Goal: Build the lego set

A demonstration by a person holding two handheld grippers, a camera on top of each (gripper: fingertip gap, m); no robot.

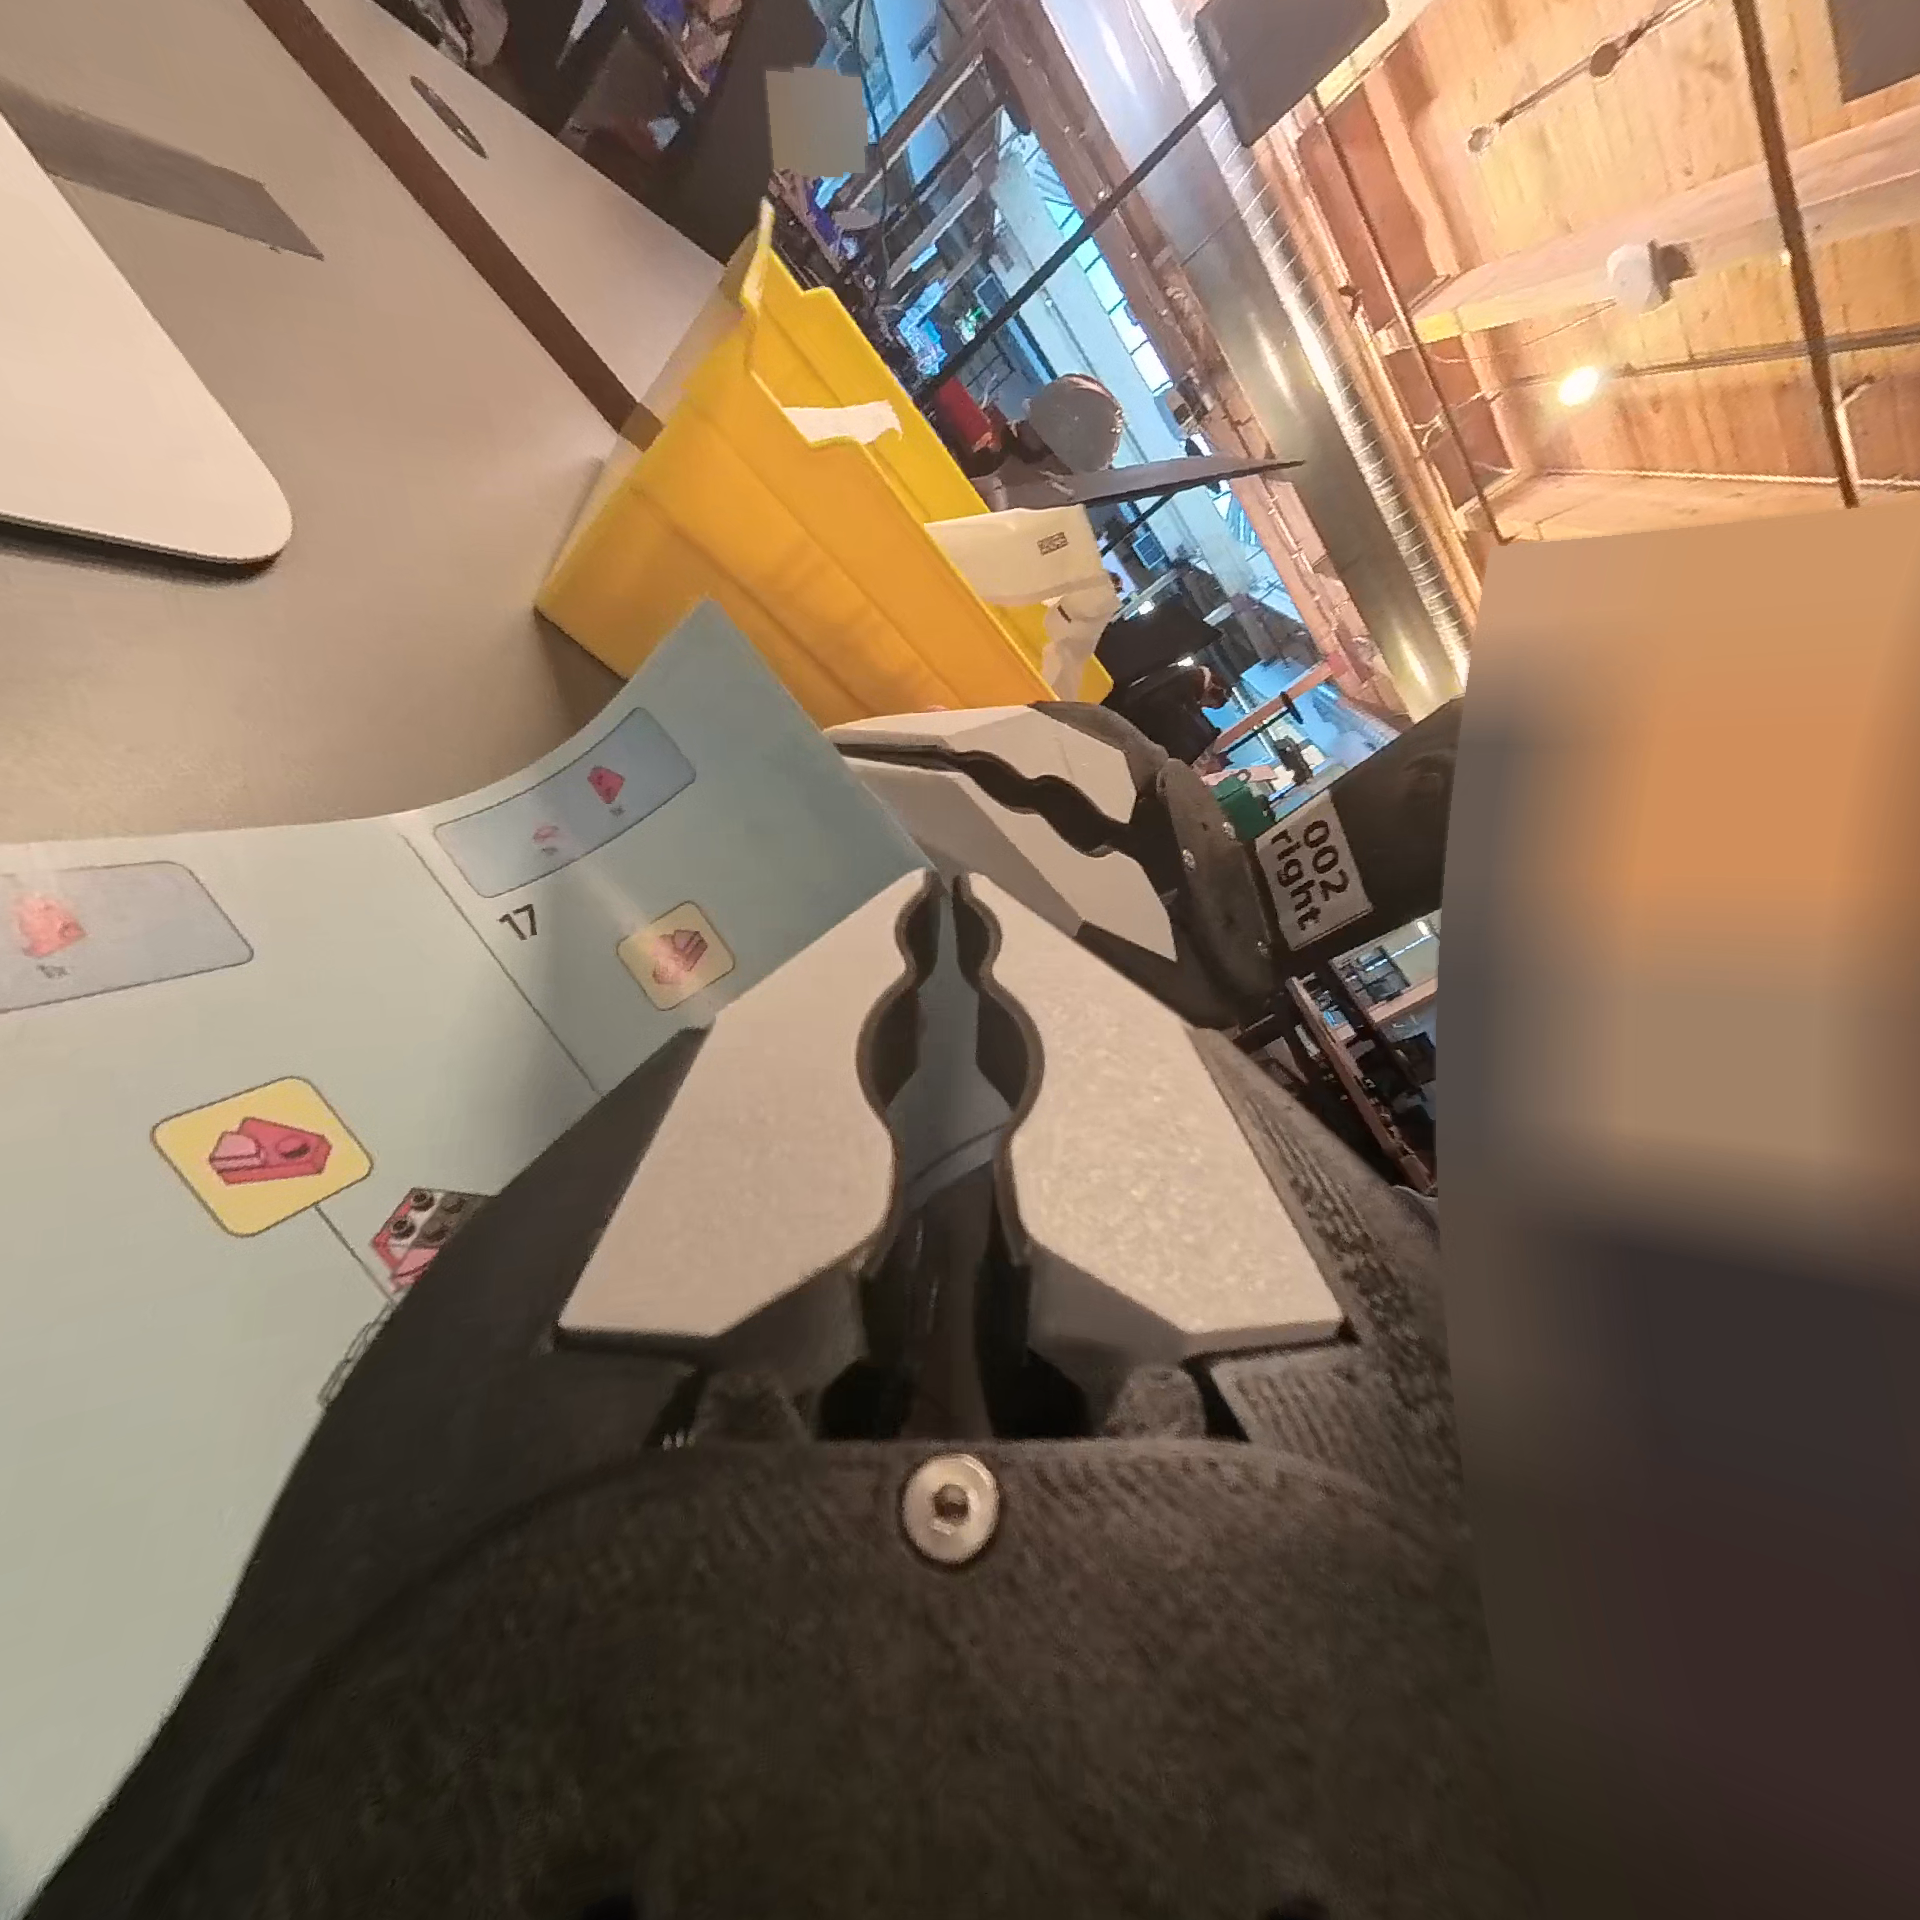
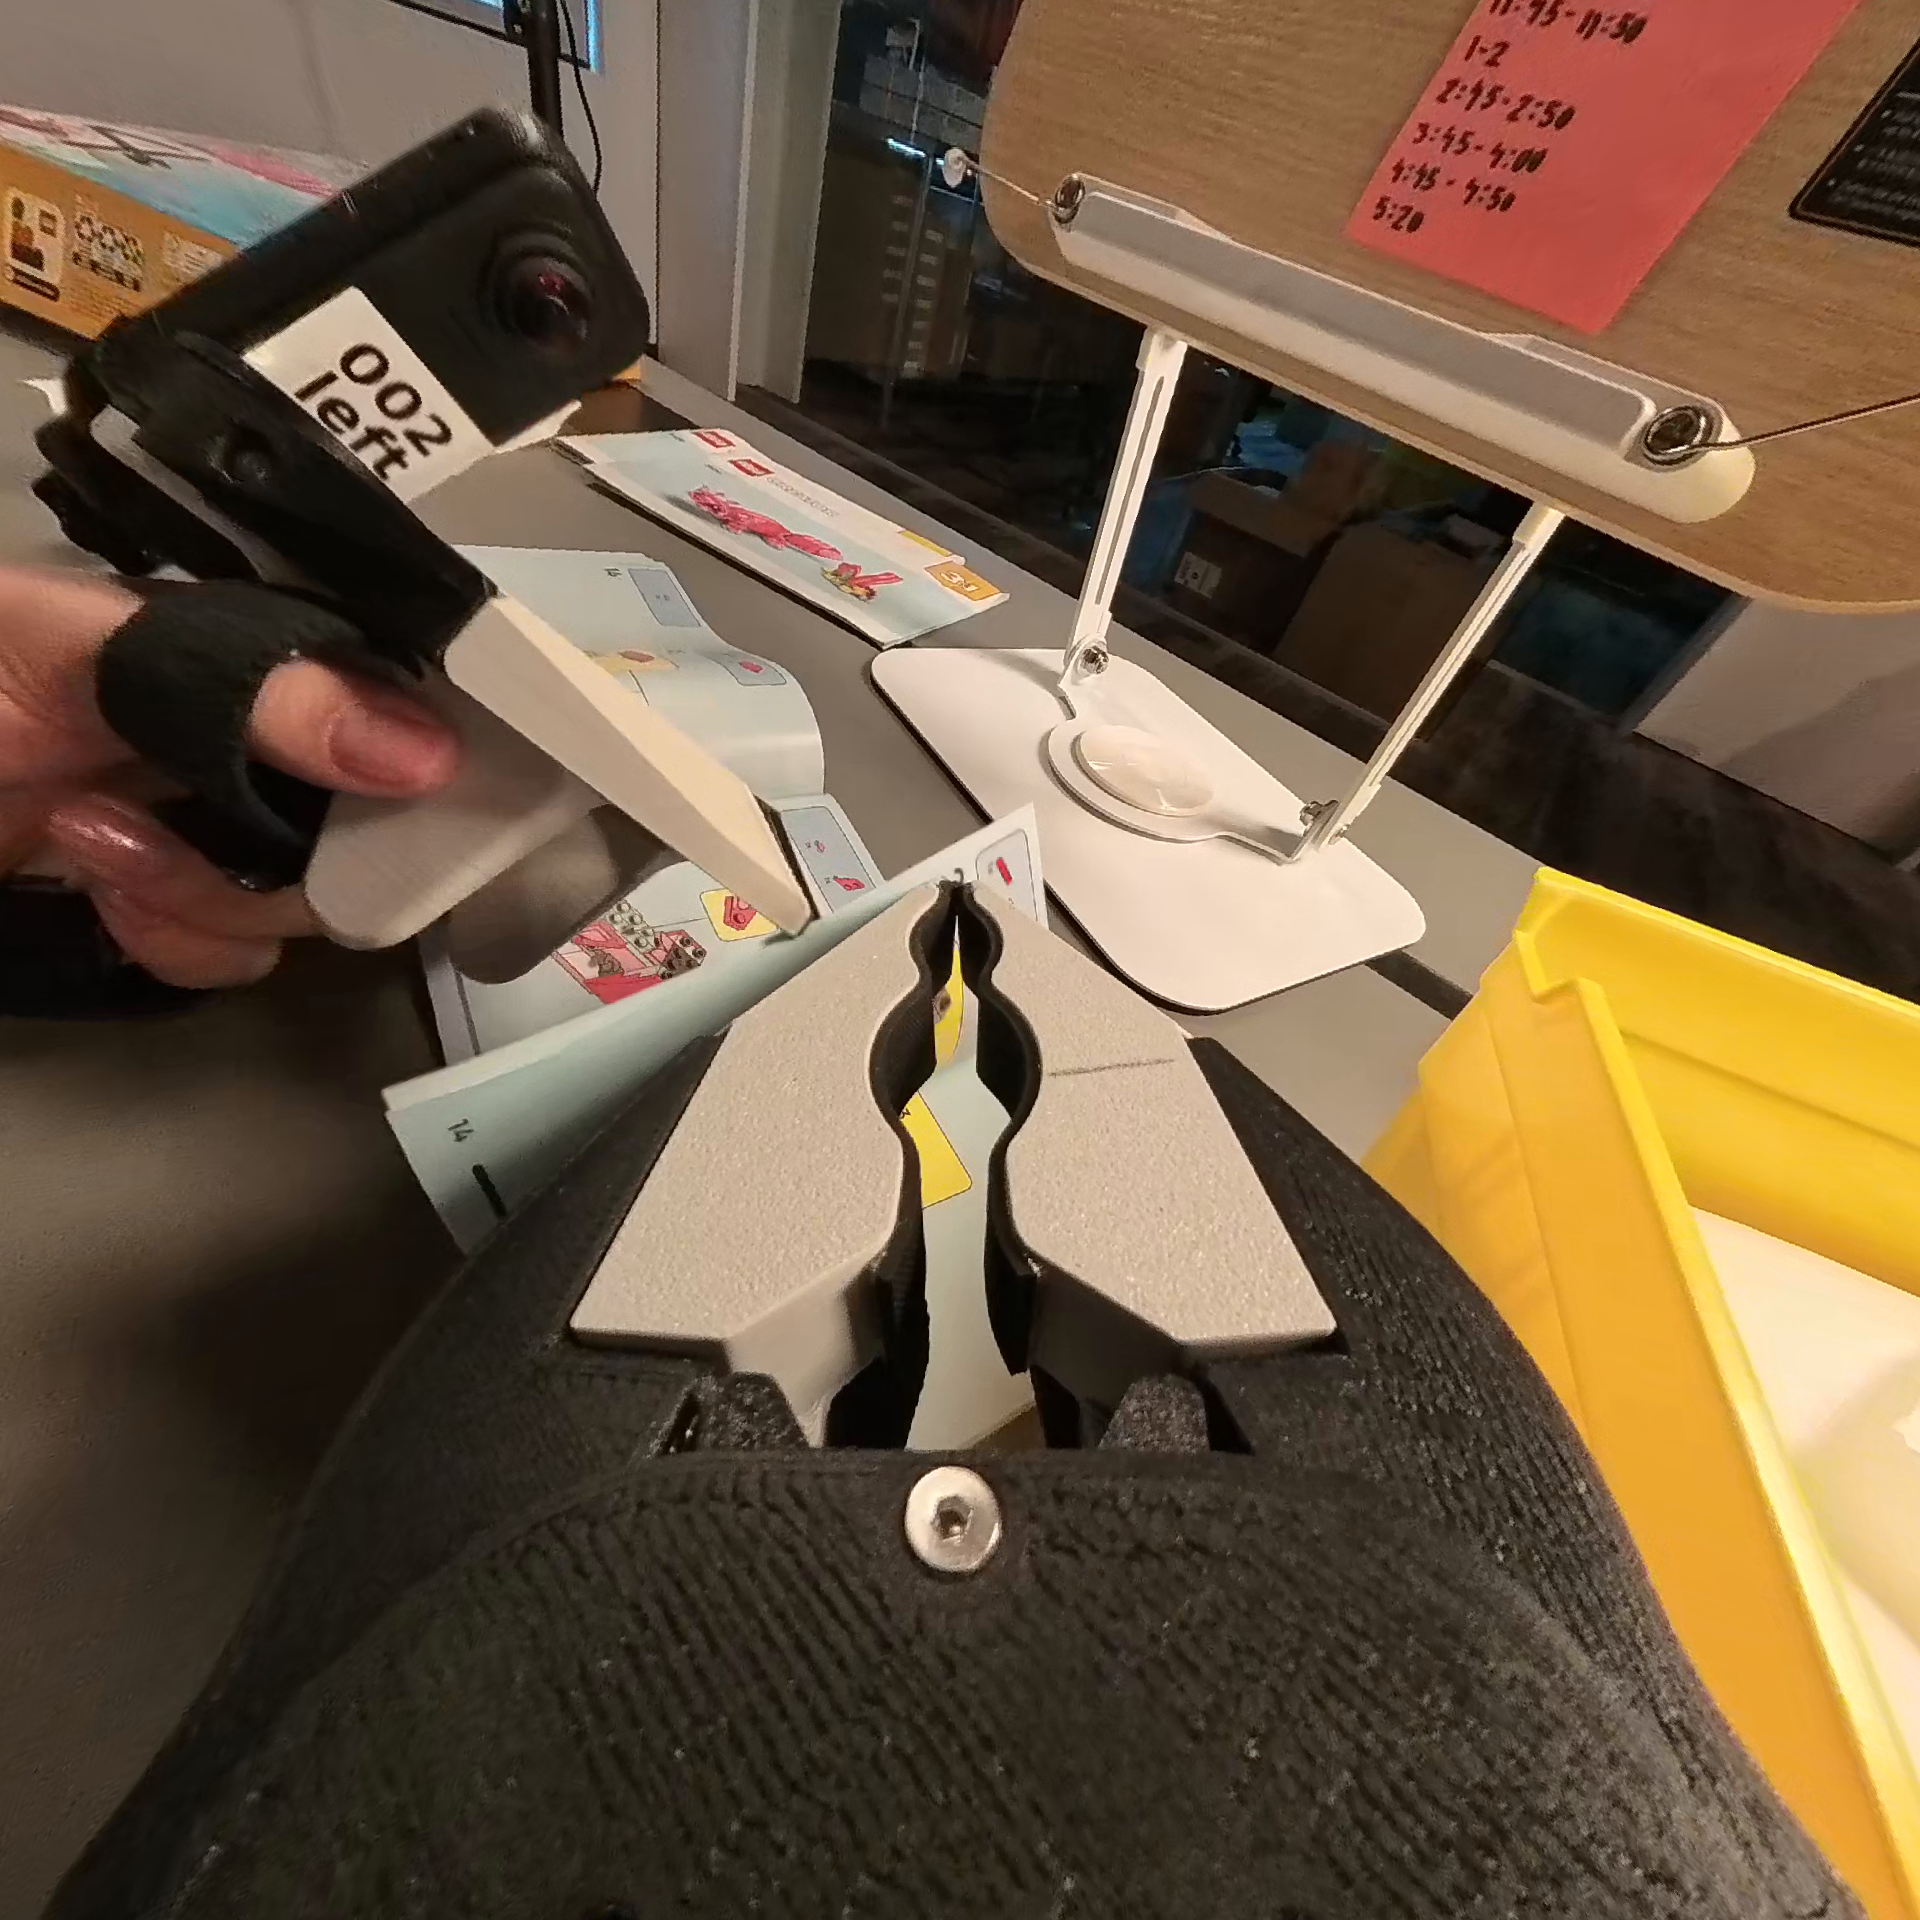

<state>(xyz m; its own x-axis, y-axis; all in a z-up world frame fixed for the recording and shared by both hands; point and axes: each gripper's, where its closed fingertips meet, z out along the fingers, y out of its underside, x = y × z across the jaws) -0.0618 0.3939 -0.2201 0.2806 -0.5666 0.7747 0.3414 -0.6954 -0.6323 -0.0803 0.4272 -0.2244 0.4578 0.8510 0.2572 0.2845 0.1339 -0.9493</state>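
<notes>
A pale blue instruction booklet lies open on the grey table, with one page curled upward. My left gripper is shut on that raised page; the blue sheet shows between its pads. In the right wrist view the left gripper pinches the page's edge, held by a person's hand. My right gripper is shut on a raised sheet of the same booklet; the sheet's edge runs between its pads. It also shows in the left wrist view, shut, just behind the curled page.
A yellow bin with white paper inside stands to the right; it also shows in the left wrist view. A white stand base carries a wooden board overhead. A second booklet and a printed box lie farther back. My left and right fingertips are right by each other.
</notes>
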